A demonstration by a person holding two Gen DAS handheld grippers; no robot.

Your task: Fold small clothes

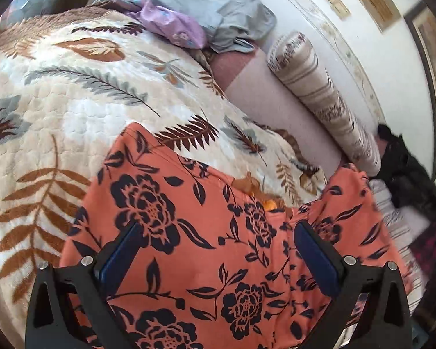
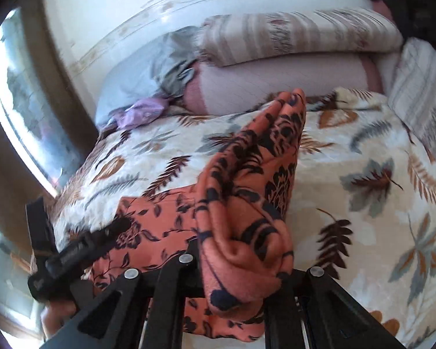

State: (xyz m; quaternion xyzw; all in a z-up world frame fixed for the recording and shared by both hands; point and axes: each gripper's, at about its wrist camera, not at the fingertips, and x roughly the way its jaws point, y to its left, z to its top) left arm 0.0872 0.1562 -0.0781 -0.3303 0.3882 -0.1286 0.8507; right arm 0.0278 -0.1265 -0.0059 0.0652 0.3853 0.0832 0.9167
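The right gripper (image 2: pixel 241 273) has its jaws pressed together on a bunched fold of the orange cloth (image 2: pixel 247 192). The pinched part stands up tall in front of the camera, with black flowers all over it. The rest of the cloth lies flat below it on the blanket (image 2: pixel 363 218).

The left gripper (image 1: pixel 218 250) has its jaws spread wide. Its blue pads (image 1: pixel 122 256) hang just over the cloth (image 1: pixel 165 203), one on each side, and I see no cloth caught between them. In the right view this gripper (image 2: pixel 78 250) shows as a dark shape at the cloth's left side.

The cloth sits on the near part of the bed. The blanket under it is cream with brown and grey leaves. At the far edge of the bed lie a grey pillow (image 1: pixel 206 8) with a purple cloth (image 1: pixel 171 23) on it and a long striped pillow (image 1: pixel 319 87) along the white wall (image 1: pixel 363 58). A black thing (image 1: pixel 404 171) sits in the far corner
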